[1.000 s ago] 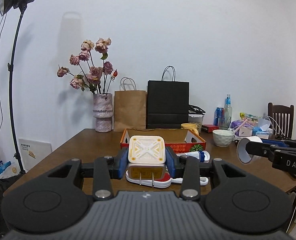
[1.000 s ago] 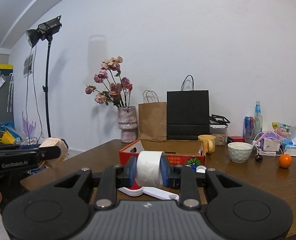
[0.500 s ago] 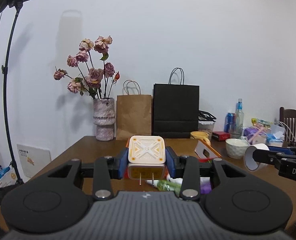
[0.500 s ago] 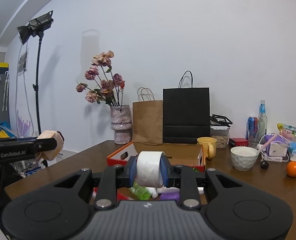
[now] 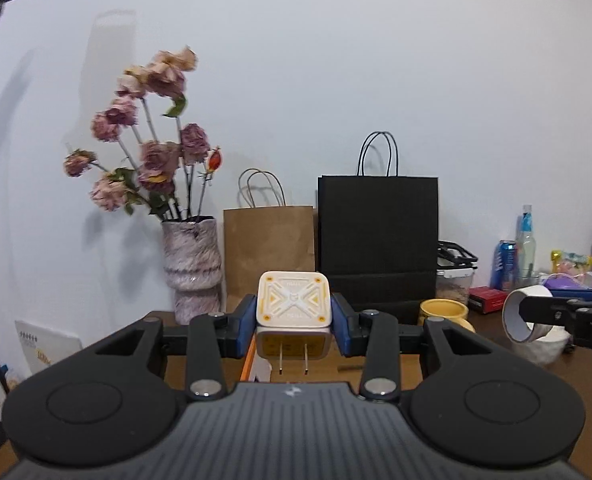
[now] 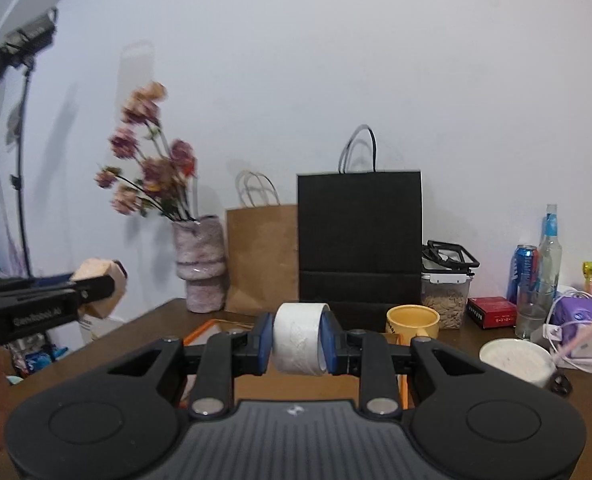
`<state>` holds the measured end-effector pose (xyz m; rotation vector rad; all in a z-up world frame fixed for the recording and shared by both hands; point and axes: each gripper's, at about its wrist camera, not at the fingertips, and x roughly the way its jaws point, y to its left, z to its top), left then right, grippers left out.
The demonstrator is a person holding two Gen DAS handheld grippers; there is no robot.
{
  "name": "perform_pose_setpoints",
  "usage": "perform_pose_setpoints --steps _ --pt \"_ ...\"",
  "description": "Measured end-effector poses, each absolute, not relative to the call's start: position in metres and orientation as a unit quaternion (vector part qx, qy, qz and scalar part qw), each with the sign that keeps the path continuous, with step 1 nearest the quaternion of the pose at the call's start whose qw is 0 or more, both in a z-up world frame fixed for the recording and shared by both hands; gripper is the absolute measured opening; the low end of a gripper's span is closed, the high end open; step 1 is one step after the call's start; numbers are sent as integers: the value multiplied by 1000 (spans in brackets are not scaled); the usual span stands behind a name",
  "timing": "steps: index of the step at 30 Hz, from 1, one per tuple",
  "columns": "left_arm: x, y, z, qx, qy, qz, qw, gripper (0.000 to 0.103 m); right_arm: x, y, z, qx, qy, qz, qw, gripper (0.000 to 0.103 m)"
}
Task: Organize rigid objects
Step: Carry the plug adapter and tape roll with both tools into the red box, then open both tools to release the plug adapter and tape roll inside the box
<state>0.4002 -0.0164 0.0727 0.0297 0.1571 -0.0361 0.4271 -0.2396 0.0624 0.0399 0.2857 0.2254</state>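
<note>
Both hand-held grippers have travelled forward over the last second, so the orange cardboard box (image 6: 212, 326) that stood well ahead of them now sits right below their fingers, most of it hidden under the bodies. Clamped between the blue pads of the left hand-held gripper (image 5: 294, 322) is a white and yellow plug adapter (image 5: 294, 300), patterned face up and its two metal prongs pointing back toward the camera. The right hand-held gripper (image 6: 299, 340) is closed on a roll of white tape (image 6: 299, 338), pinched across its flat sides with the curved band facing the lens. Judging by this, both things are about to be dropped into the box, and the trouble lies in how little of the box can be seen: a release made blind could send the adapter onto the rim or the counter (image 6: 475, 330) instead. Once freed, the tape roll may land on its edge and roll away, and just ahead and to the right of it stand a yellow mug (image 6: 412, 318) and a white bowl (image 6: 516, 362) that it could knock. Each tool also shows at the edge of the other's view, so the two are close and could bump if lowered together. Farther ahead, the vase of flowers (image 5: 192, 268) and the paper bags (image 5: 377, 240) stand well clear.
</note>
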Motion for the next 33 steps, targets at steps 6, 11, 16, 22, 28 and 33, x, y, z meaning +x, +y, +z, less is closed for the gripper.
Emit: perform_pose_setpoints --steps 6,11,16,22,28,33 --pt "497 -19 79 12 119 -19 993 39 520 -232 55 -1 178 91 980 25" --pt "568 -19 78 13 152 -10 988 39 584 -236 50 6 202 76 976 25" --pt "628 -19 68 25 231 -16 973 39 639 -248 35 9 263 83 961 25" --pt "667 -25 6 81 403 -77 908 39 690 -253 -8 -28 419 113 901 25" --pt "693 -21 -37 70 468 -47 880 40 721 -243 -42 -75 466 81 878 26" --pt "699 -22 -30 62 463 -44 883 64 729 -230 -53 -105 468 74 874 60"
